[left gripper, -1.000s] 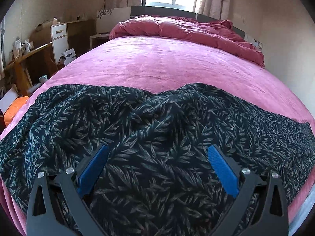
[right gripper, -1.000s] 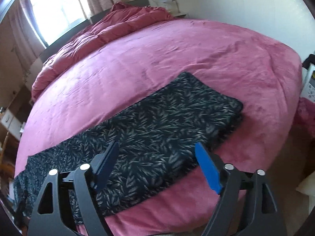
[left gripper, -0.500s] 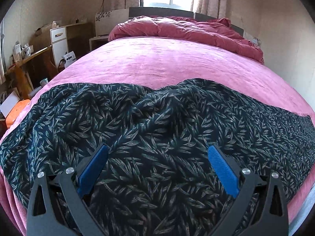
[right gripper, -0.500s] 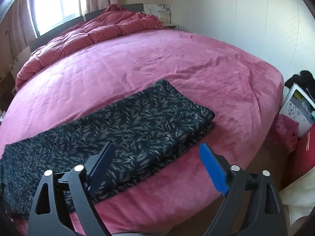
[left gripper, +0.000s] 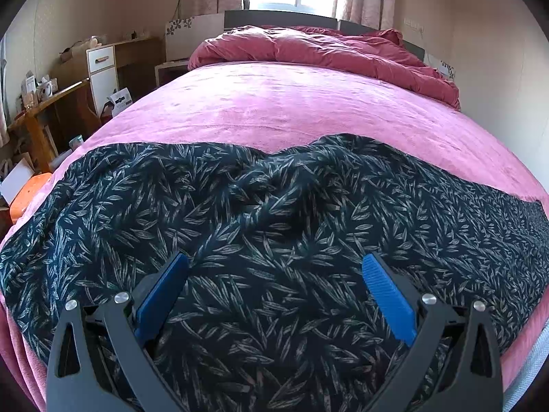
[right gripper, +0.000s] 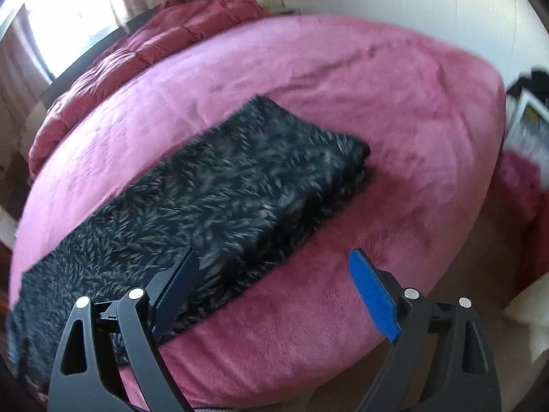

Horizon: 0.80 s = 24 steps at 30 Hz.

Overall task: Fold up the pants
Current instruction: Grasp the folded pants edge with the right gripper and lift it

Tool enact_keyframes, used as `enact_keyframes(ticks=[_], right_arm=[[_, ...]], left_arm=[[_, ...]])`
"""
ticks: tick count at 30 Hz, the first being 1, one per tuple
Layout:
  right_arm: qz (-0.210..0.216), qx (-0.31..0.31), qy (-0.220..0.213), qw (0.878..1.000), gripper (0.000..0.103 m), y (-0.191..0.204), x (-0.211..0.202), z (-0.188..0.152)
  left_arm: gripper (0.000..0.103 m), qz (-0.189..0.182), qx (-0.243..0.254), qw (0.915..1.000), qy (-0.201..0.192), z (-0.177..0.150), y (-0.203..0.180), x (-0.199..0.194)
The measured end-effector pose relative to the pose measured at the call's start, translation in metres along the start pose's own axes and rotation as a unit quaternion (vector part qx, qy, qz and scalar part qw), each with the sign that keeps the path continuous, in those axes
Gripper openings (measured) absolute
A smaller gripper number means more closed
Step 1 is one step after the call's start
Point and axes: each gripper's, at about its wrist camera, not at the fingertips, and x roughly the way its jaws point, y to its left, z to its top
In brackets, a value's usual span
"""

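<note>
Blue pads [left gripper: 161,295] stand spread on your left tongs [left gripper: 274,267], pinching nothing, poised over the pants [left gripper: 274,240]. Your right tongs [right gripper: 274,267] gape too, empty, above the near edge of the leg end. The pants [right gripper: 212,199], dark with a leaf print, lie lengthwise across the foot of the bed [left gripper: 291,103], bunched at the middle of their far edge. A red quilt [left gripper: 326,55] is heaped at the headboard. A desk [left gripper: 44,103] and white cabinet [left gripper: 103,72] stand left of the bed; the right view is blurred.
</note>
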Motion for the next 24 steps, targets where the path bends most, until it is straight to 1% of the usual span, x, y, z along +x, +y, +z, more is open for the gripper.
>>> enact_keyframes(ticks=[2,3,7,12,15,17,18,22,24], right_arm=[[0.020,0.023,0.008,0.999,0.088,-0.010,0.007,0.004],[0.037,0.037,0.005,0.999,0.088,-0.015,0.009,0.006],[0.078,0.085,-0.018,0.993,0.083,-0.033,0.014,0.016],[0.128,0.185,-0.030,0.974,0.075,-0.052,0.026,0.023],[0.151,0.218,-0.042,0.963,0.067,-0.057,0.033,0.028],[0.167,0.236,-0.051,0.956,0.066,-0.058,0.037,0.028],[0.169,0.242,-0.053,0.954,0.065,-0.058,0.040,0.030],[0.161,0.252,-0.059,0.952,0.052,-0.064,0.043,0.029],[0.161,0.253,-0.060,0.952,0.051,-0.064,0.044,0.031]], left_arm=[[0.101,0.000,0.000,1.0000,0.000,0.000,0.000,0.000],[0.101,0.000,0.000,1.0000,0.000,0.000,0.000,0.000],[0.101,0.000,0.000,1.0000,0.000,0.000,0.000,0.000],[0.101,-0.001,-0.001,1.0000,0.000,0.000,0.001,0.000],[0.101,-0.001,0.000,1.0000,0.000,0.000,0.001,0.000],[0.101,-0.001,0.000,1.0000,0.000,0.000,0.001,0.001],[0.101,-0.001,0.000,1.0000,0.000,0.000,0.001,0.000],[0.101,-0.001,0.000,1.0000,0.000,0.000,0.001,0.001],[0.101,-0.003,0.000,1.0000,-0.001,0.000,0.002,-0.001]])
